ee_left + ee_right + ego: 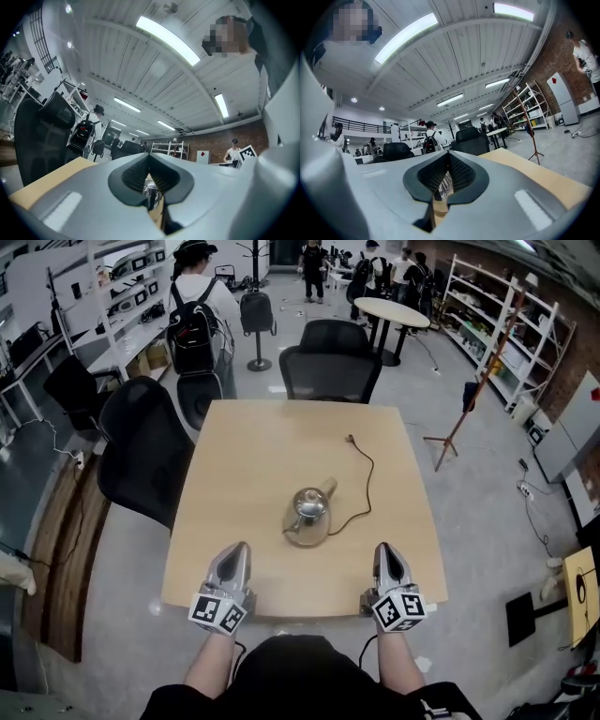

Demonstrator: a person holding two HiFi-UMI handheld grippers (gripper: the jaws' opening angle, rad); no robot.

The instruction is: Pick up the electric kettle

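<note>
A shiny steel electric kettle [307,515] stands near the middle of the light wooden table [234,474], its lid and handle on top. A dark cord [363,486] trails from it toward the far side. My left gripper [241,550] hovers over the near table edge, left of the kettle and short of it, jaws shut and empty. My right gripper [385,550] mirrors it to the kettle's right, also shut and empty. In the left gripper view a sliver of the kettle [151,190] shows through the notch of the closed left gripper [149,157]. The right gripper [449,154] likewise frames a strip of the kettle [440,186].
Black office chairs stand at the table's far side [330,362] and left side [145,451]. A person with a backpack [194,320] stands beyond the left chair. A round table [392,312], metal shelves [511,329] and a tripod stand [466,399] are further off.
</note>
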